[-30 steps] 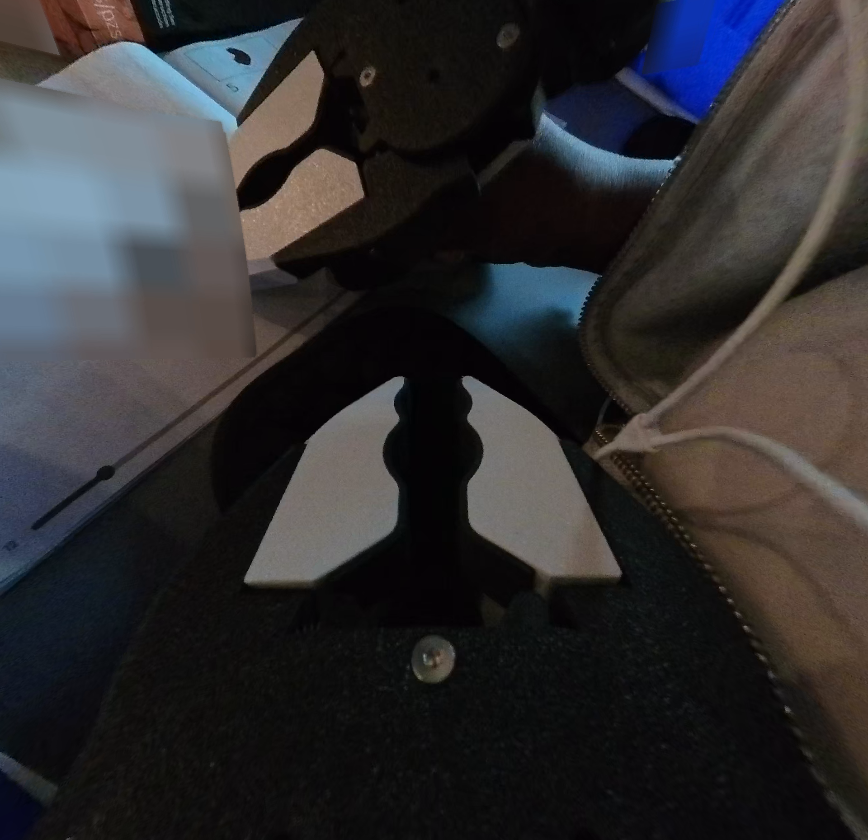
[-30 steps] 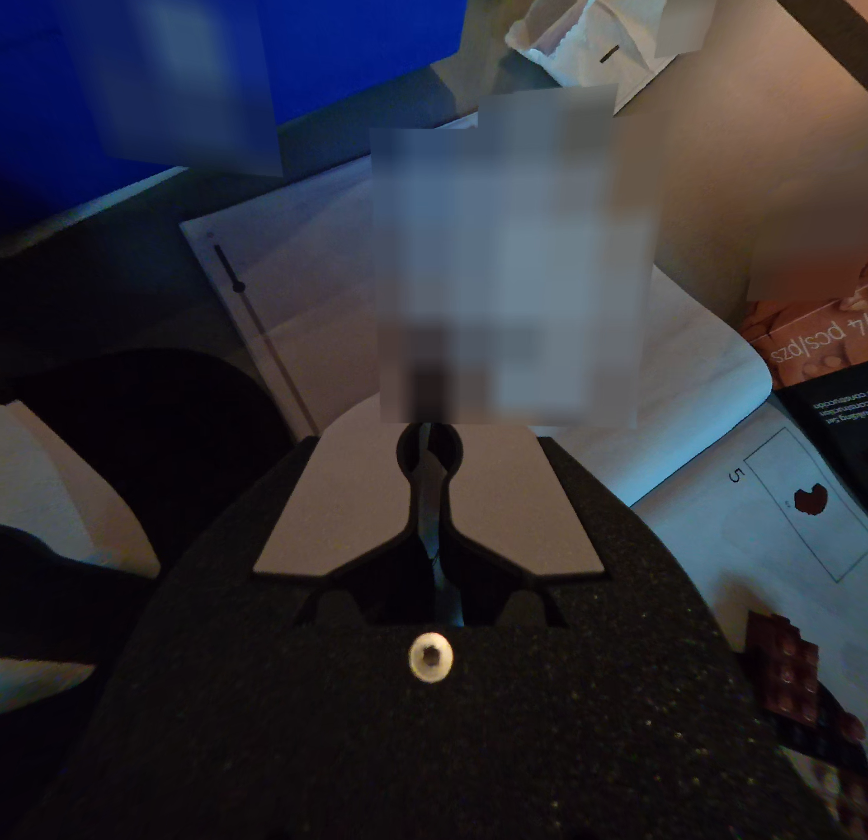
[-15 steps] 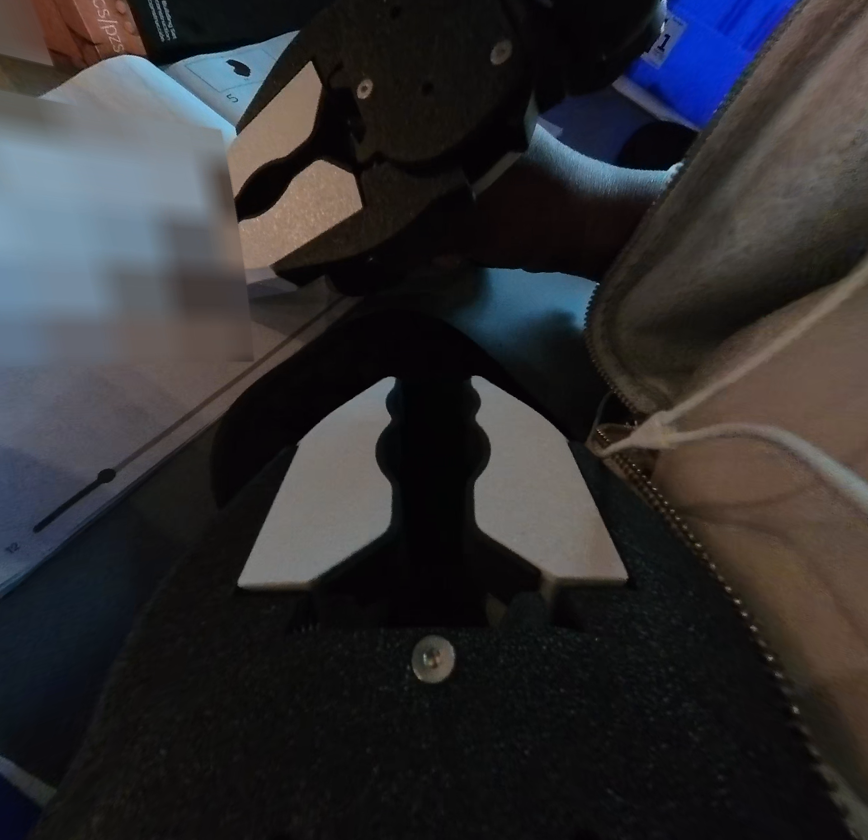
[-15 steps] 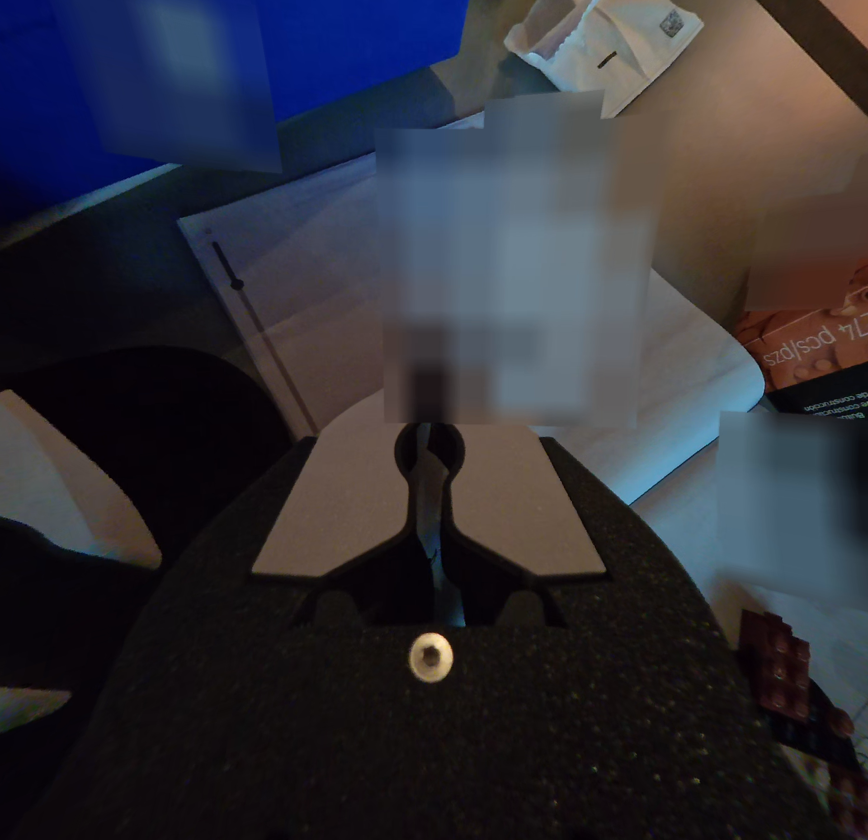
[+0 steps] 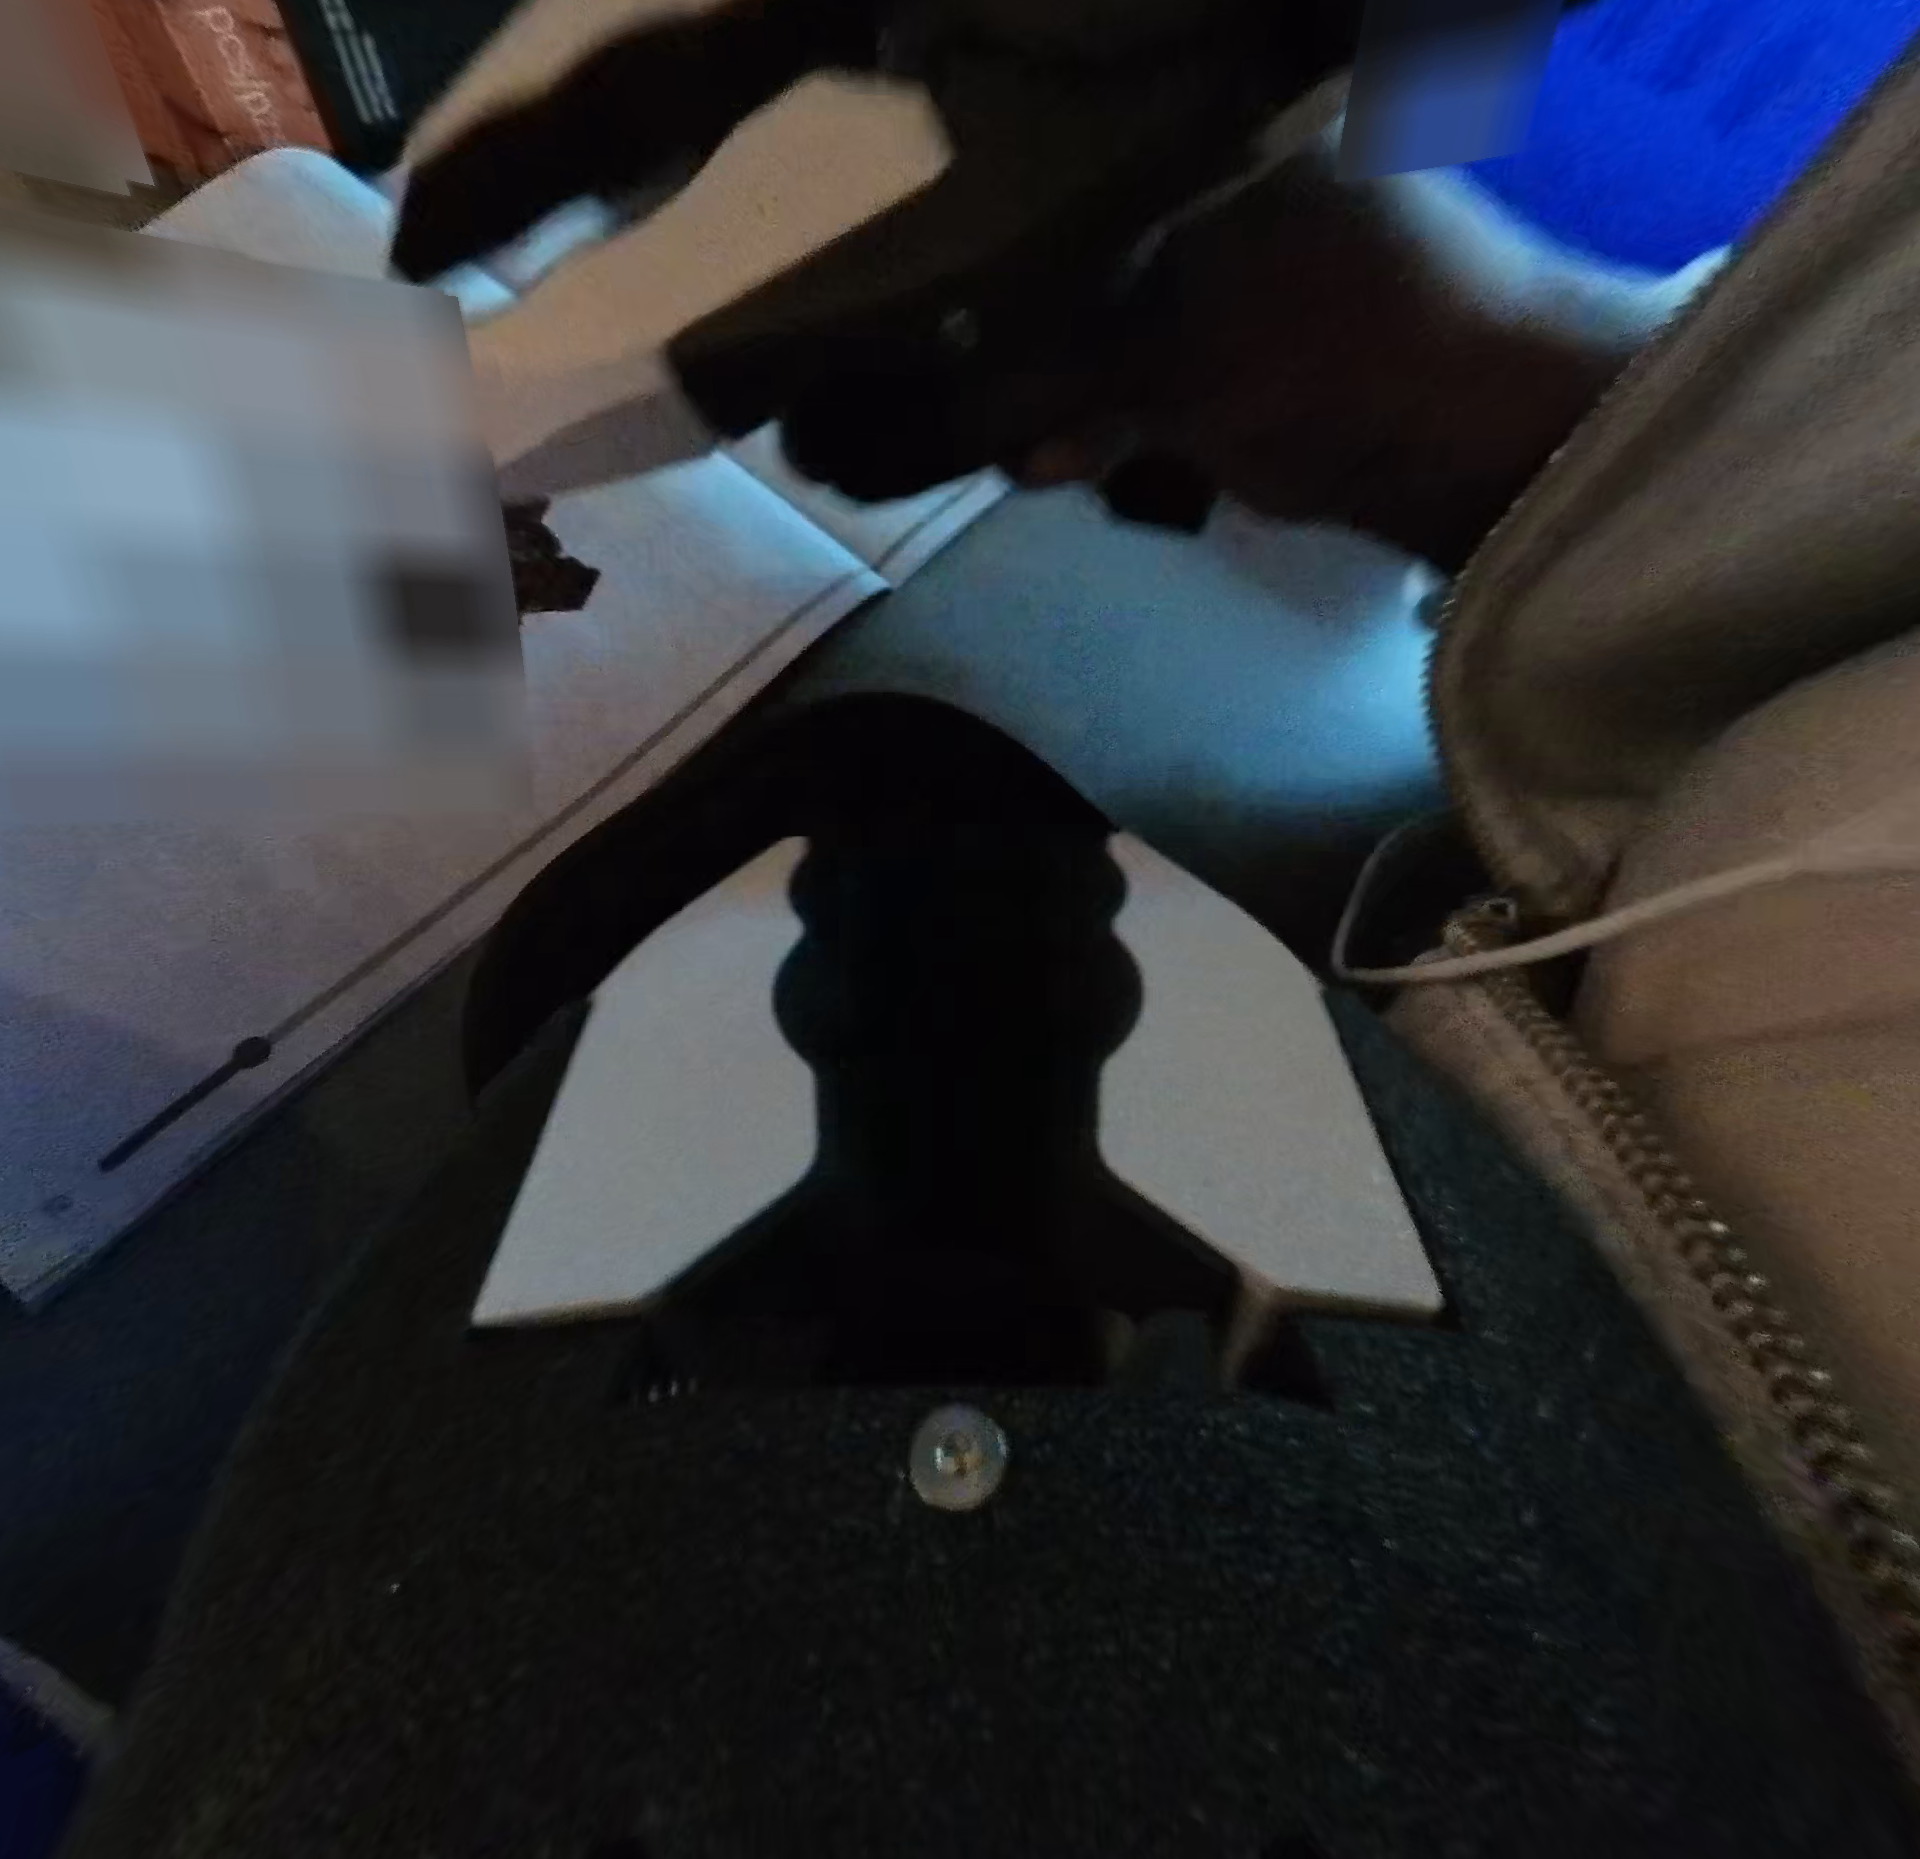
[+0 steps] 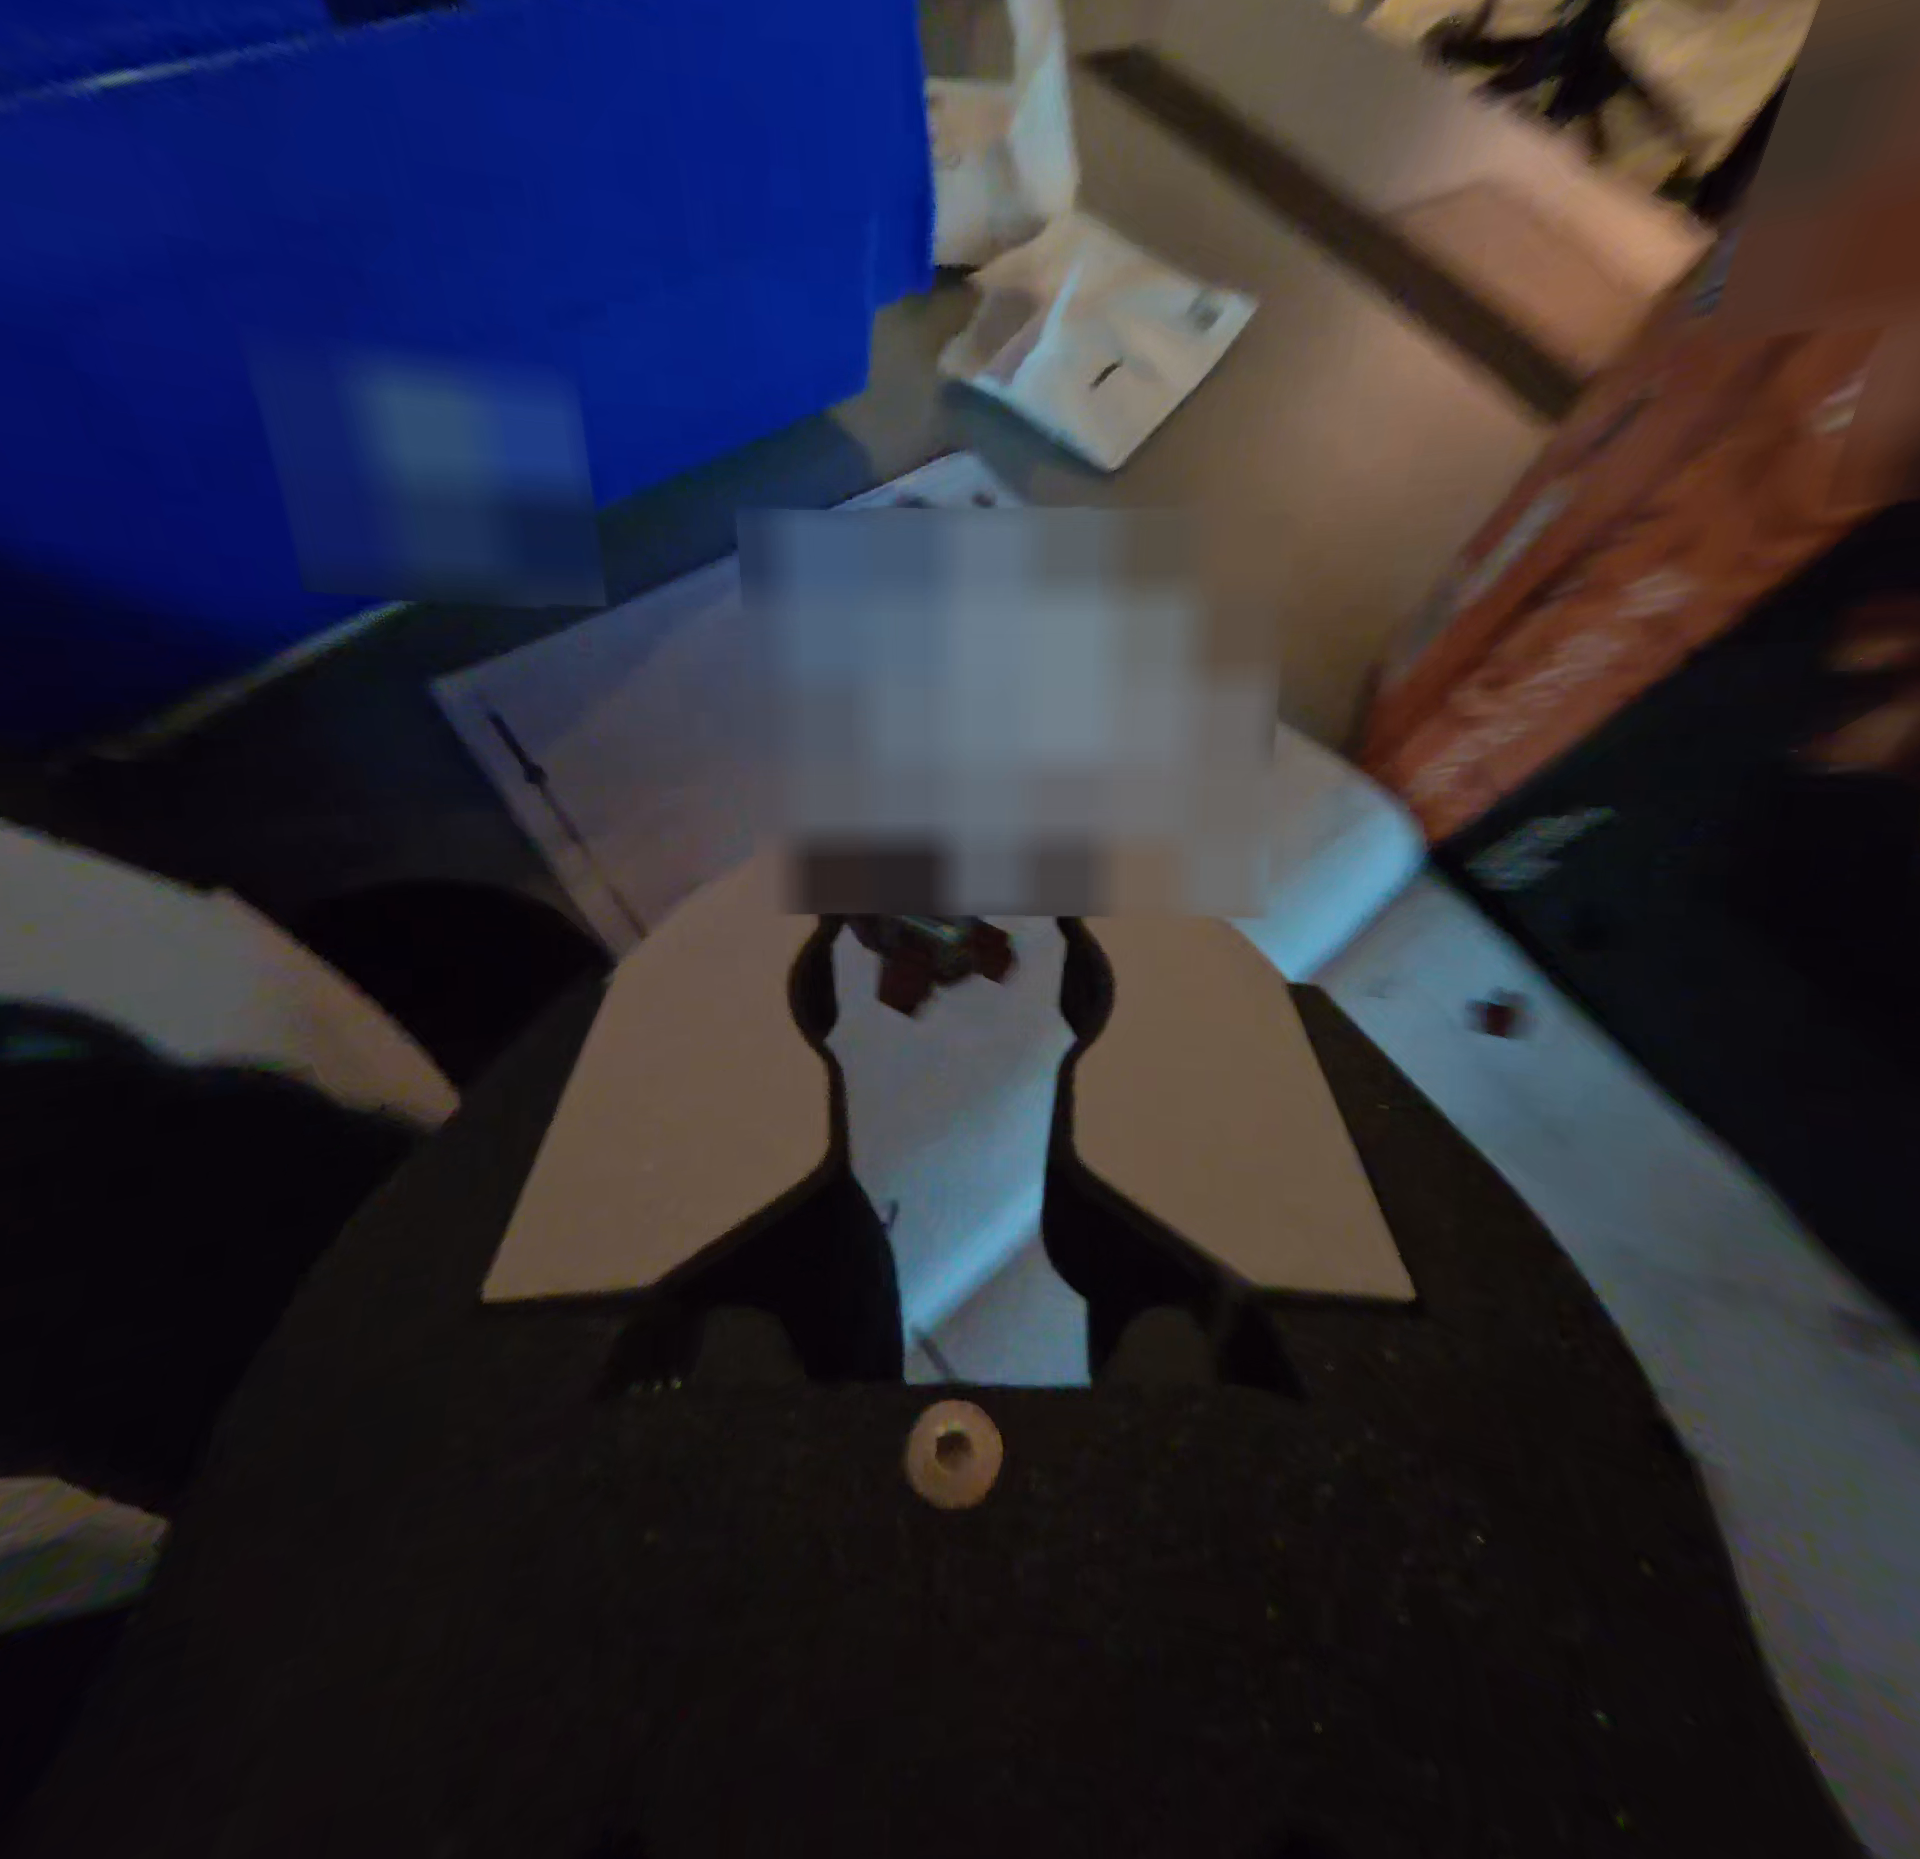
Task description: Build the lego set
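the right claw (image 6: 951,962) gapes empty over a small brown brick cluster (image 6: 920,962) at 12 o'clock on the booklet (image 6: 644,770), likely light, stiff, best pinched on flat sides; left claw (image 5: 951,874) open, empty.

- orange-brown box (image 5: 197,74) at 11 o'clock in the left wrist view has white print on it, motion blur smears it
- black box (image 6: 1683,874) at 3 o'clock in the right wrist view has pale lettering, too smeared to read
- booklet page (image 6: 644,749): just a thin line, no legible numbers
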`<act>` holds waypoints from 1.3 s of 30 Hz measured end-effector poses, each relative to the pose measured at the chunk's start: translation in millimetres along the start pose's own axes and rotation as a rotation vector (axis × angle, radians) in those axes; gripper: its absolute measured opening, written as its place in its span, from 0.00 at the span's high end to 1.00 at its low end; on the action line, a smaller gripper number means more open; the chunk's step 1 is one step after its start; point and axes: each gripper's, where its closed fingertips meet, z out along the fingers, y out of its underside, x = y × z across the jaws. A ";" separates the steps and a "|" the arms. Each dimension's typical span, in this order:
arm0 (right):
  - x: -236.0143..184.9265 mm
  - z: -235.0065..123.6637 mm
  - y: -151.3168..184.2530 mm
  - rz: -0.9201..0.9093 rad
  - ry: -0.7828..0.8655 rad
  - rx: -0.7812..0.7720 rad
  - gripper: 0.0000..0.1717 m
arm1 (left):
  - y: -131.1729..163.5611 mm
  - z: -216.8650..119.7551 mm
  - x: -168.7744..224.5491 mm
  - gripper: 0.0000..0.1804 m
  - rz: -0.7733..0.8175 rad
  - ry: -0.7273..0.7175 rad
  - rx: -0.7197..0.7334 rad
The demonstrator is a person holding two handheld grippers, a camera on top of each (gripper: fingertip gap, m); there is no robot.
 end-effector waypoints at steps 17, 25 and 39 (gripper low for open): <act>113.2 -276.9 84.6 0.098 0.420 -0.135 0.72 | -68.4 16.5 -0.4 0.52 0.048 -0.169 -0.016; 116.0 -378.7 180.5 0.388 0.231 -0.147 0.68 | -106.6 71.8 44.1 0.52 0.124 -0.135 -0.057; 94.5 -349.1 173.2 0.283 -0.103 0.088 0.87 | -123.8 116.4 64.8 0.54 0.188 -0.131 -0.152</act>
